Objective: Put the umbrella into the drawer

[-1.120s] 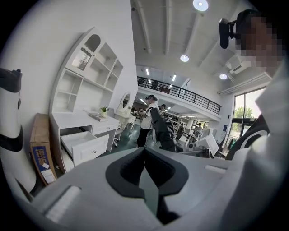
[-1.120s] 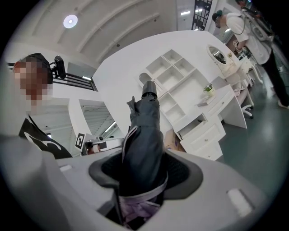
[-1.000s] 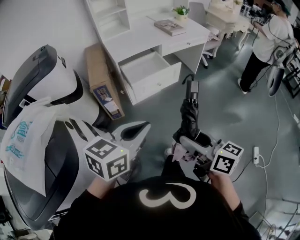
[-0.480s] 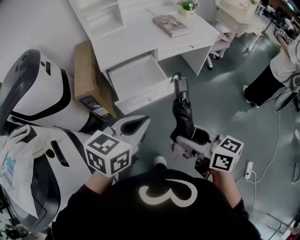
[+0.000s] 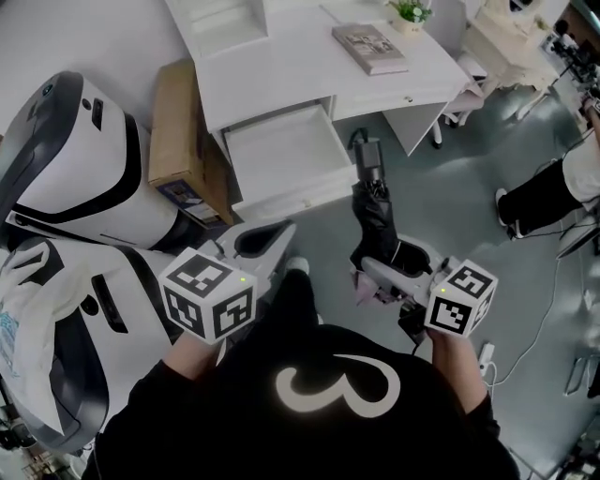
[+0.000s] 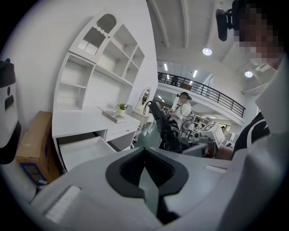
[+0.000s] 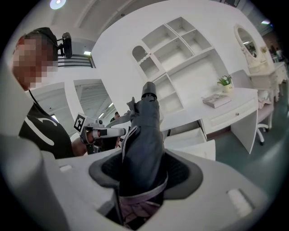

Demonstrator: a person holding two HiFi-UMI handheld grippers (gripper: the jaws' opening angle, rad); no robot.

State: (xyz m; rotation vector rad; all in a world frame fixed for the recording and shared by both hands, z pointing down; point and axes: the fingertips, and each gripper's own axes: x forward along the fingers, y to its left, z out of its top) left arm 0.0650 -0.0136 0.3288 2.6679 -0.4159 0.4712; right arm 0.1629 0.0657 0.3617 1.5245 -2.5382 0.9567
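Now the desk point(image 5: 281, 66) sits much nearer than a second ago: I have carried both tongs up to it. My right gripper point(image 5: 382, 277) stays clamped on the folded umbrella point(image 5: 375, 211). Its far end reaches just beside the right front corner of the open drawer point(image 5: 281, 155), over the floor and not yet over the tray. My left gripper point(image 5: 255, 248) is closed and empty. I judge what remains is a swing left, then lowering it in.

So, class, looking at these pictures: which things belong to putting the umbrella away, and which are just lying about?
Job: umbrella, open drawer, right claw gripping the umbrella.
Lying about: book, potted plant, cardboard box, plastic bag.
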